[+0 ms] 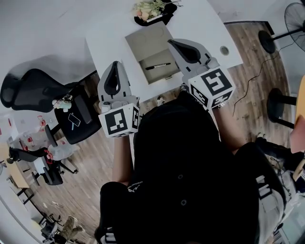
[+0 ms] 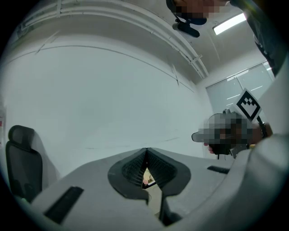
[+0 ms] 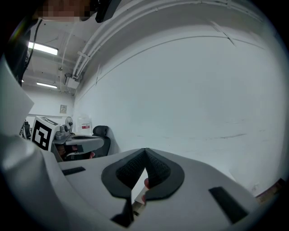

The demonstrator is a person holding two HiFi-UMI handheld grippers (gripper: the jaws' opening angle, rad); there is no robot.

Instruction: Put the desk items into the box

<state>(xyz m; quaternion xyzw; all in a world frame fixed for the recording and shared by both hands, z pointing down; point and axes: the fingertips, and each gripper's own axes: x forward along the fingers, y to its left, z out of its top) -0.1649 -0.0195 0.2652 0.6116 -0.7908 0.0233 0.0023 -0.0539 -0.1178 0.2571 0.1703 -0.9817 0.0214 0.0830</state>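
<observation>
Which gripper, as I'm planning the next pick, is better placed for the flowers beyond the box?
Probably right: the right gripper shows beside the box, nearer the flowers; the left gripper hangs back at the desk's edge.

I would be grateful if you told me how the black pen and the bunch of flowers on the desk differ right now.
The black pen lies flat inside the open box, while the flowers sit outside it, near the far edge of the white desk. The pen is slim, straight and dark, while the flowers are a pale, bushy bunch. Both are on the same desk.
</observation>
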